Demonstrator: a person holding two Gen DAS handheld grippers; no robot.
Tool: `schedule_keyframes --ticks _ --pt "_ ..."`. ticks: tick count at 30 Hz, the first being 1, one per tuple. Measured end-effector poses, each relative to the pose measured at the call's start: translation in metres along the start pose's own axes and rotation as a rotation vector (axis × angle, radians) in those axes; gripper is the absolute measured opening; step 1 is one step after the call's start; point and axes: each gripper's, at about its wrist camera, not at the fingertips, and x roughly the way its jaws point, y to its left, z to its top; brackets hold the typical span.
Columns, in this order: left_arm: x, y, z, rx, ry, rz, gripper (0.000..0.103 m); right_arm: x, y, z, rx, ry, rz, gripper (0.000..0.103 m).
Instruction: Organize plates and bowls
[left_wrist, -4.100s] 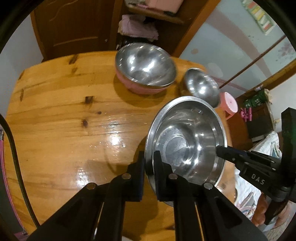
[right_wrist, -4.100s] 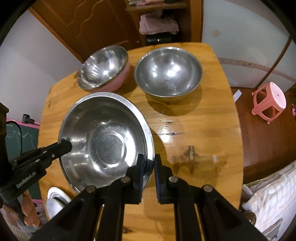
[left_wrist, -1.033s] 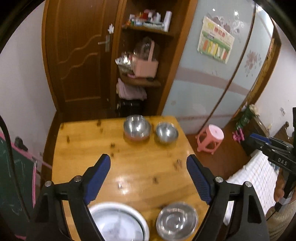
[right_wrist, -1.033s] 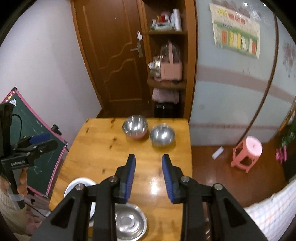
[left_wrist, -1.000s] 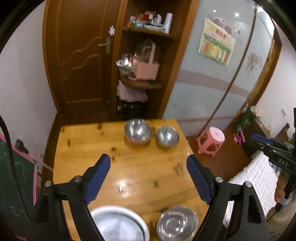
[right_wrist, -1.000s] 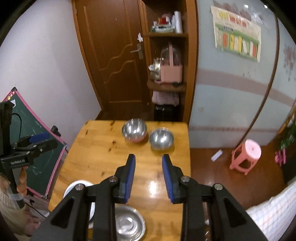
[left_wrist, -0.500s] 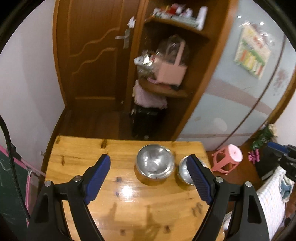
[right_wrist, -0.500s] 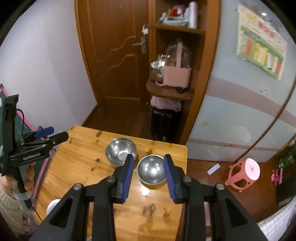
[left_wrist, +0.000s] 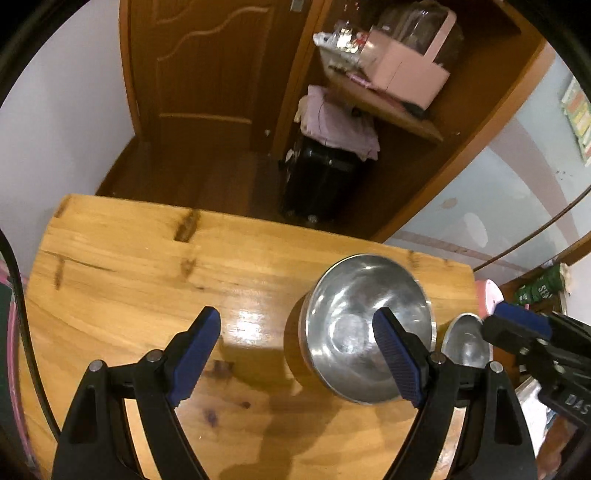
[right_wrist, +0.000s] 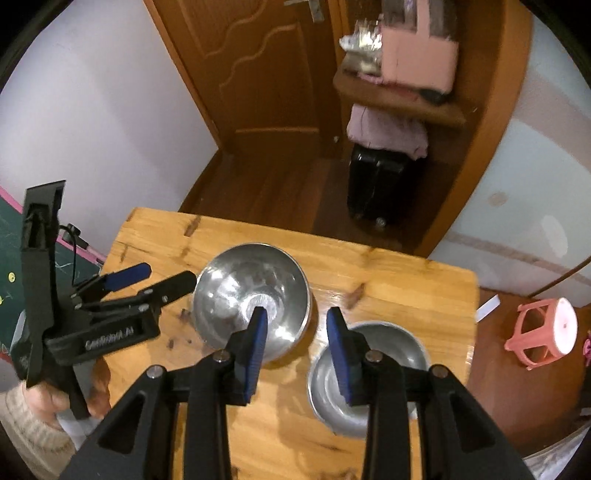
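Two steel bowls stand at the far end of the wooden table (left_wrist: 122, 266). The larger bowl (left_wrist: 364, 325) (right_wrist: 251, 295) sits left of the smaller bowl (left_wrist: 466, 341) (right_wrist: 373, 369). My left gripper (left_wrist: 295, 354) is wide open and empty, hovering above the table with its right finger in front of the larger bowl. It also shows in the right wrist view (right_wrist: 147, 278), beside the larger bowl's left rim. My right gripper (right_wrist: 295, 339) is open and empty, above the gap between the two bowls; it also shows at the right in the left wrist view (left_wrist: 517, 325).
Beyond the table's far edge are a wooden door (right_wrist: 266, 74), a shelf unit with a pink box (left_wrist: 402, 70) and a black suitcase (left_wrist: 321, 181). A pink stool (right_wrist: 546, 332) stands on the floor to the right. A green board (right_wrist: 7, 258) stands at the left.
Both grippers have come down and forward toward the two far bowls, which now look much larger. The near plate and bowl have dropped out of view. Both grippers stay open.
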Motion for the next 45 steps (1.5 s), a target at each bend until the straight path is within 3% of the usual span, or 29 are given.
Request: schedule_keyframes --ticks 8,15,17,19,26,30,35,45 --pt "0.034 0.004 -0.005 0.011 0.052 -0.027 0.082 0.050 -0.006 0.009 0.029 0.058 -0.015 0.033" --pt "0.053 0.004 -0.011 0.007 0.098 -0.070 0.067 0.074 -0.011 0.010 0.026 0.104 -0.040 0.033" --pt "0.056 0.004 -0.012 0.006 0.109 -0.082 0.061 0.077 -0.010 0.010 0.023 0.105 -0.043 0.027" --pt "0.058 0.005 -0.013 0.006 0.123 -0.089 0.044 0.082 -0.008 0.010 0.023 0.115 -0.036 0.015" --pt "0.059 0.005 -0.015 0.008 0.167 -0.111 0.013 0.089 0.002 0.007 0.013 0.134 -0.054 0.005" --pt "0.053 0.002 -0.017 0.025 0.173 -0.071 0.012 0.088 0.010 0.005 -0.010 0.136 -0.078 0.005" --pt "0.033 0.003 -0.014 0.018 0.168 -0.085 0.011 0.072 0.012 0.002 0.010 0.124 -0.055 0.005" --pt "-0.064 -0.021 -0.032 0.107 0.135 -0.096 0.012 -0.012 0.033 -0.024 0.022 0.082 -0.035 0.005"
